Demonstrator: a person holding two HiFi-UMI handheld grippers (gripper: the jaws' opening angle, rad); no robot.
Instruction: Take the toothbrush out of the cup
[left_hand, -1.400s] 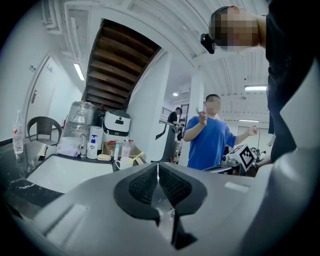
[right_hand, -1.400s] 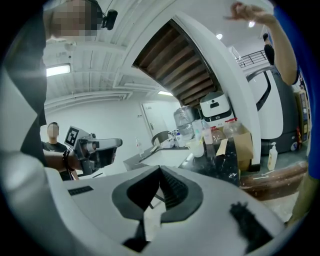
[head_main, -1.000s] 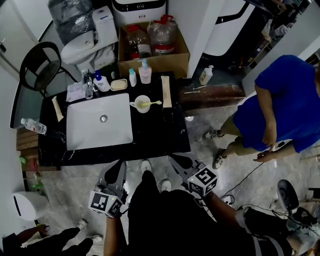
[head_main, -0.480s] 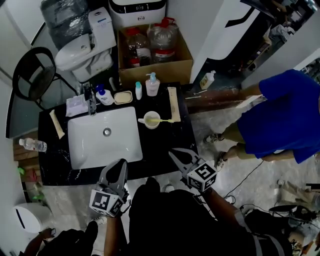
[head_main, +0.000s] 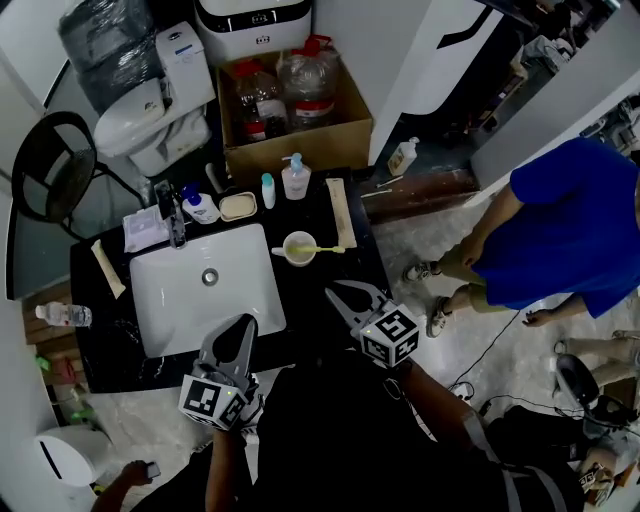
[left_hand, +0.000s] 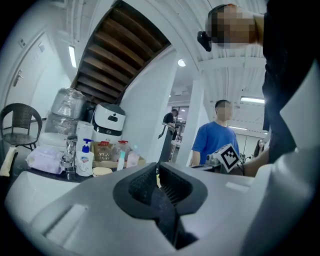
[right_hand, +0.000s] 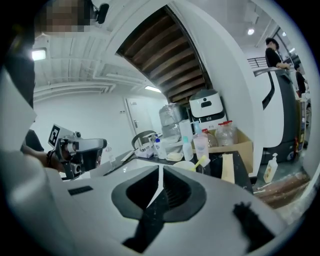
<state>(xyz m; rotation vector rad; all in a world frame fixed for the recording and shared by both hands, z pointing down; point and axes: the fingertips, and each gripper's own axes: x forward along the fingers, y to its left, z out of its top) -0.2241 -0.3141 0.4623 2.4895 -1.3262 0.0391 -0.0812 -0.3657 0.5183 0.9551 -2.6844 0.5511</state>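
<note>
A white cup (head_main: 298, 247) stands on the black counter (head_main: 330, 275), just right of the sink. A yellow toothbrush (head_main: 322, 249) lies across its rim, head end pointing right. In the right gripper view the cup (right_hand: 186, 165) and toothbrush (right_hand: 201, 162) show just beyond the jaws. My right gripper (head_main: 348, 292) hovers over the counter's front edge, a short way in front of the cup, shut and empty. My left gripper (head_main: 242, 325) hangs at the sink's front edge, left of the cup, also shut with nothing in it (left_hand: 158, 172).
A white sink (head_main: 205, 290) fills the counter's left half, with a faucet (head_main: 176, 225), soap bottles (head_main: 295, 178) and a soap dish (head_main: 238, 205) behind it. A wooden strip (head_main: 342, 212) lies at the right. A cardboard box (head_main: 295, 110), toilet (head_main: 150, 100) and chair (head_main: 50, 170) stand behind. A person in blue (head_main: 570, 220) stands right.
Both grippers have come forward toward the counter; the right one now reaches its front edge. The cup and toothbrush have not moved.
</note>
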